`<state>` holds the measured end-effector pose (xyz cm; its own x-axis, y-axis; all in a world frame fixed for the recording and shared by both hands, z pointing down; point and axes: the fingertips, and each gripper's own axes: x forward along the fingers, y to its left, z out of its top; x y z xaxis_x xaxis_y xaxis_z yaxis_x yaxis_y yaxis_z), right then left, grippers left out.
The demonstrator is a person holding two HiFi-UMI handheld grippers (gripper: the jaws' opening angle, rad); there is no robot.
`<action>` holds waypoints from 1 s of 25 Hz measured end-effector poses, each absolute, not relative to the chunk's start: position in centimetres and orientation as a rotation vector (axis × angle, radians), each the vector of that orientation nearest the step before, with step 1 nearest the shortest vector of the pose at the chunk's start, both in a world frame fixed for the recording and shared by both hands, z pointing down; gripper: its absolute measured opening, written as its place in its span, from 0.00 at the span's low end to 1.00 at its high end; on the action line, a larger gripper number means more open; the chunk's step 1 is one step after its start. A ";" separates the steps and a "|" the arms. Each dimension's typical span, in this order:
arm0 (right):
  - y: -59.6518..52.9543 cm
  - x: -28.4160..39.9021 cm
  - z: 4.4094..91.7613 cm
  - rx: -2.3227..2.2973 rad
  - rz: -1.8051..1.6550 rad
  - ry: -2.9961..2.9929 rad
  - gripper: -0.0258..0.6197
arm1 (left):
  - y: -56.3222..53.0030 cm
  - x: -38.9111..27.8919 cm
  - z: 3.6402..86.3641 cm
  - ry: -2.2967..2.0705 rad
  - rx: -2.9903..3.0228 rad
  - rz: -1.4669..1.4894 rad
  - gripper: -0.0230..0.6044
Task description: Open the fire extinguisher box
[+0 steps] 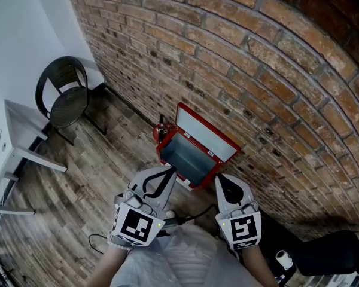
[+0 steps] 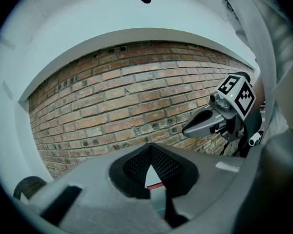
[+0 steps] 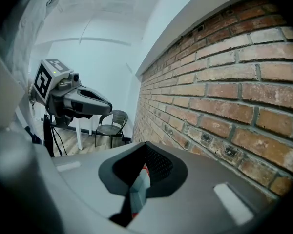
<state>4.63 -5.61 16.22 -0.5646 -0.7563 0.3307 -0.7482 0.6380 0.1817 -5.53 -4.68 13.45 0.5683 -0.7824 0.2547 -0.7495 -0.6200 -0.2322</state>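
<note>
The red fire extinguisher box (image 1: 194, 151) stands on the wood floor against the brick wall. A red-framed light panel (image 1: 206, 130) rises at the wall, and a dark glazed panel (image 1: 188, 155) lies nearer me. My left gripper (image 1: 171, 172) is shut, its tips at the box's front edge. My right gripper (image 1: 219, 177) is shut too, beside the box's front right corner. Neither holds anything that I can see. In the left gripper view its closed jaws (image 2: 149, 149) show a sliver of red box below them. The right gripper (image 3: 145, 149) frames the same red edge.
A black round chair (image 1: 66, 94) stands at the far left by the wall, also in the right gripper view (image 3: 111, 123). White table legs (image 1: 24, 154) run along the left edge. A thin cable (image 1: 99, 241) lies on the floor. A dark bulky object (image 1: 335, 253) sits bottom right.
</note>
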 end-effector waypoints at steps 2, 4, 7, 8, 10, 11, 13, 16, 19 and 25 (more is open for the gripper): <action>-5.7 4.6 16.2 1.192 -0.028 -2.484 0.05 | -4.8 -5.5 13.4 1.319 -2.693 -0.511 0.03; -5.7 4.5 16.3 1.191 -0.027 -2.485 0.05 | -4.9 -5.5 13.2 1.313 -2.684 -0.507 0.03; -5.6 4.3 16.2 1.182 -0.033 -2.483 0.05 | -4.9 -5.7 13.1 1.320 -2.681 -0.502 0.03; -5.6 4.2 16.2 1.180 -0.035 -2.484 0.05 | -4.9 -5.7 13.0 1.320 -2.679 -0.501 0.03; -5.6 4.2 16.2 1.176 -0.038 -2.486 0.05 | -4.9 -5.8 13.1 1.322 -2.680 -0.507 0.03; -5.7 4.1 16.2 1.174 -0.041 -2.488 0.05 | -4.8 -5.9 13.3 1.331 -2.687 -0.512 0.03; -5.6 4.0 16.2 1.171 -0.045 -2.491 0.05 | -4.8 -6.0 13.4 1.337 -2.690 -0.514 0.03; -5.4 3.9 16.4 1.169 -0.038 -2.485 0.05 | -4.9 -5.9 12.8 1.311 -2.669 -0.495 0.03; -5.4 3.8 16.6 1.161 -0.032 -2.481 0.05 | -5.0 -6.1 12.9 1.326 -2.675 -0.488 0.03; -5.4 4.1 16.7 1.156 -0.040 -2.469 0.06 | -5.2 -6.0 13.0 1.345 -2.690 -0.472 0.03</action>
